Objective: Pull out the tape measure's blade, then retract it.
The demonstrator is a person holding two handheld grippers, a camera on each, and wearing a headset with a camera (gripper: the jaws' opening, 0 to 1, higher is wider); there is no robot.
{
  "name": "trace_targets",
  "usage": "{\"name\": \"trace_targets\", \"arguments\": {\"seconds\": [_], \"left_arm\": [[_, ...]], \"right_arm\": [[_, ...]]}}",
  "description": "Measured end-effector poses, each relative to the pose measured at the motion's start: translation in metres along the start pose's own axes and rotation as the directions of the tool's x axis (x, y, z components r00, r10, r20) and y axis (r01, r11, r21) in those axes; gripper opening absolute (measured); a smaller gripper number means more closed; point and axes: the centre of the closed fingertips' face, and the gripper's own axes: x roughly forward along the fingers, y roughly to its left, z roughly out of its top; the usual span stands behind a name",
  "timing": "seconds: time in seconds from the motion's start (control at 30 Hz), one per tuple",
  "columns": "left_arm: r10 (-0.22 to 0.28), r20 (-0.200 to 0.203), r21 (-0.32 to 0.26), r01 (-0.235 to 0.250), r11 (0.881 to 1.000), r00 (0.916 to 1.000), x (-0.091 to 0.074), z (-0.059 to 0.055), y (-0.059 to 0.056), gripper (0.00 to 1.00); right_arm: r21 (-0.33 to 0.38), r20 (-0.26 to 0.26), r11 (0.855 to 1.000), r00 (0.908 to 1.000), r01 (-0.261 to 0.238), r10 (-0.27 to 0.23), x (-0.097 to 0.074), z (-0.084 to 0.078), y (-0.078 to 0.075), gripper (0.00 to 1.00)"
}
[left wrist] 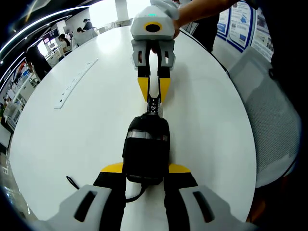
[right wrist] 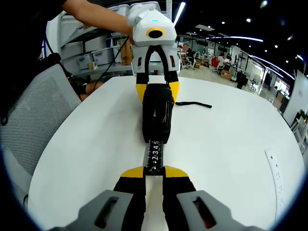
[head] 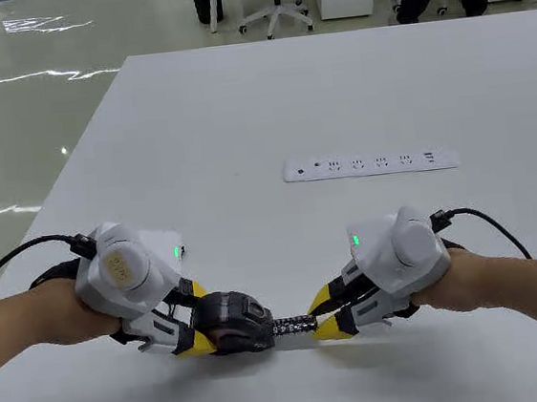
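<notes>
Pull-out is seemingly being begun: the blade [head: 294, 325] is being pinched by the right tool [head: 321, 314], the tape measure case [head: 233, 322] clamped by the left tool [head: 200, 316]. Wider separation is probably being required next.

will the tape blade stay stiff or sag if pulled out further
The short blade spans straight between case and right gripper, so it is probably stiff now; longer, it would likely sag. Pinched at its tip, it could slip.

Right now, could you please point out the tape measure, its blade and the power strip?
tape measure [left wrist: 146, 149]: left gripper view, top of its black case.
blade [right wrist: 154, 156]: right gripper view, on the numbered stretch.
power strip [head: 370, 163]: head view, middle of its white body.
</notes>
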Motion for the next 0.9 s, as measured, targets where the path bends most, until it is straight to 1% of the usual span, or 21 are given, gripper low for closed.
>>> {"name": "trace_targets", "arguments": {"seconds": [0.9], "left_arm": [[0.0,-0.007,0.002,0.0,1.0,1.0,-0.0004,0.0,-0.0004,0.25]], "right_arm": [[0.008,0.0,1.0,1.0,0.001,-0.001,-0.008,-0.0044,0.0013,0.11]]}}
